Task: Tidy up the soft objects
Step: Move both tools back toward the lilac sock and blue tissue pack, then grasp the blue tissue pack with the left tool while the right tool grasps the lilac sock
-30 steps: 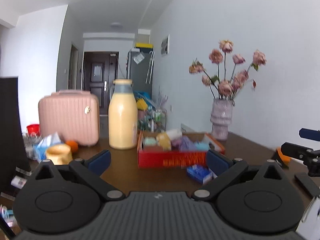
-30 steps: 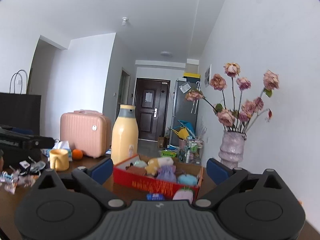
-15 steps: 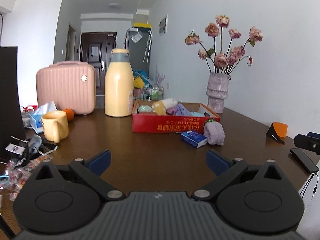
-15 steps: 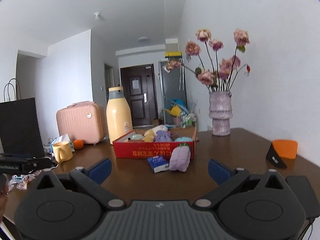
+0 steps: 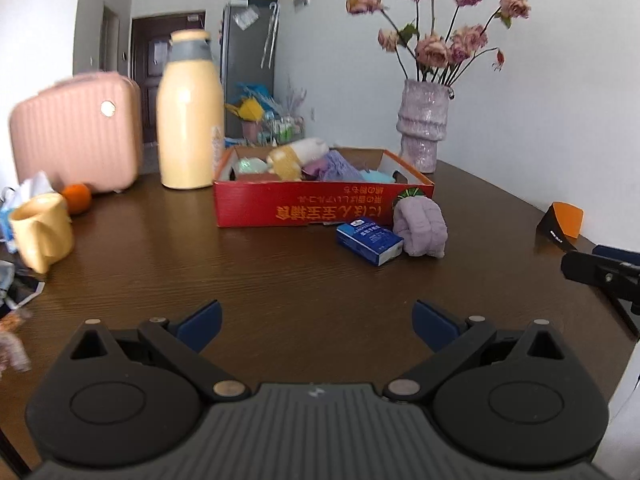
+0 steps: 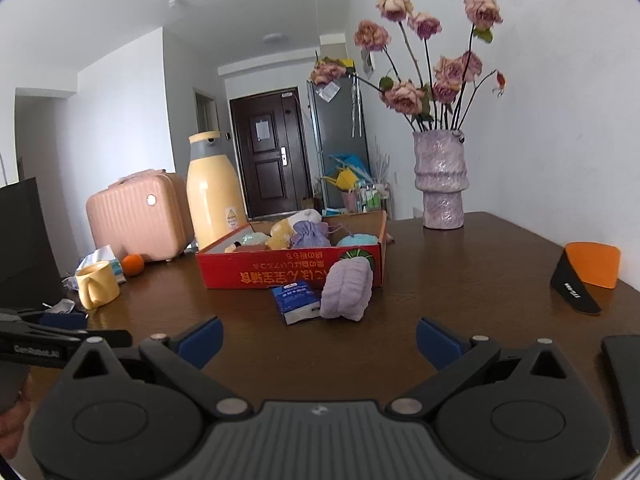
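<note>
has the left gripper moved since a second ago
Yes. The left gripper has pulled back from the red box, which now sits farther ahead with more table showing.

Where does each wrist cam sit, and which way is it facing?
Left wrist: on the left tool, low over the table, facing the red box; own open fingers show.
Right wrist: on the right tool, facing the same box; own open fingers and the left tool's tip at left show.
Shared: box, purple plush, blue packet.
</note>
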Demonstrator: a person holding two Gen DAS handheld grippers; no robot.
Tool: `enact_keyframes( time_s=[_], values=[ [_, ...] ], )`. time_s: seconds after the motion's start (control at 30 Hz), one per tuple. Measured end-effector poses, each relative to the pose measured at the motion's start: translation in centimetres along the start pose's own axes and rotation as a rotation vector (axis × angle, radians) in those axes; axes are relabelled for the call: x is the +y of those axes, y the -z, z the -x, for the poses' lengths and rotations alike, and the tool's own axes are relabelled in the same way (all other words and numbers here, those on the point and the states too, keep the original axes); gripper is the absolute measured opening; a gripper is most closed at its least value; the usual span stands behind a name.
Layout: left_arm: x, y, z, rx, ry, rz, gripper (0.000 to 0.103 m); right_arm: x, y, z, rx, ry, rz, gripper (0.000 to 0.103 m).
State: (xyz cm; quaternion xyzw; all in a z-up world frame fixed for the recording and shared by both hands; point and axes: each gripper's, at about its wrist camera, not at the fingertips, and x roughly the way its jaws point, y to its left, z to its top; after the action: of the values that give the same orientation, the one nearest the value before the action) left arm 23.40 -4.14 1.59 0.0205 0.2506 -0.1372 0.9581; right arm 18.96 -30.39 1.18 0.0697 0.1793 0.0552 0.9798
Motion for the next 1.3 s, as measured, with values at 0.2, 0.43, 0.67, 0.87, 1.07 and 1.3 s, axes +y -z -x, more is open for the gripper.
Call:
enact_keyframes(
  time_s=[0.2,0.43,0.67,0.87,1.07,1.3],
  values=[
    [-0.5,-2.9,-5.3,0.059,0.030,0.020,0.103,-1.3,-2.1,-4.8,0.040,-0.018,-0.027,0.102],
    [-1.8,-5.8,-12.6,0.142,0.077,0.050,0.103,-3.1,-4.8,-12.0,0.097,-0.049,-0.061,0.093],
    [-2.9,-7.3,-19.3,0.196,0.050,0.040,0.103,-5.2,-5.1,-20.0,0.211,-0.061,-0.162,0.080],
    [-2.8,-8.0,-22.7,0.224,0.047,0.036,0.102,-5.4,-4.6,-24.3,0.260,-0.046,-0.150,0.050],
    [-4.2,-8.5,-25.7,0.254,0.104,0.053,0.097,-6.6,-3.8,-24.6,0.224,-0.015,-0.179,0.032],
    [-6.2,-8.5,-27.6,0.271,0.106,0.046,0.084,-8.2,-3.0,-23.6,0.164,0.053,-0.231,0.030]
  ],
)
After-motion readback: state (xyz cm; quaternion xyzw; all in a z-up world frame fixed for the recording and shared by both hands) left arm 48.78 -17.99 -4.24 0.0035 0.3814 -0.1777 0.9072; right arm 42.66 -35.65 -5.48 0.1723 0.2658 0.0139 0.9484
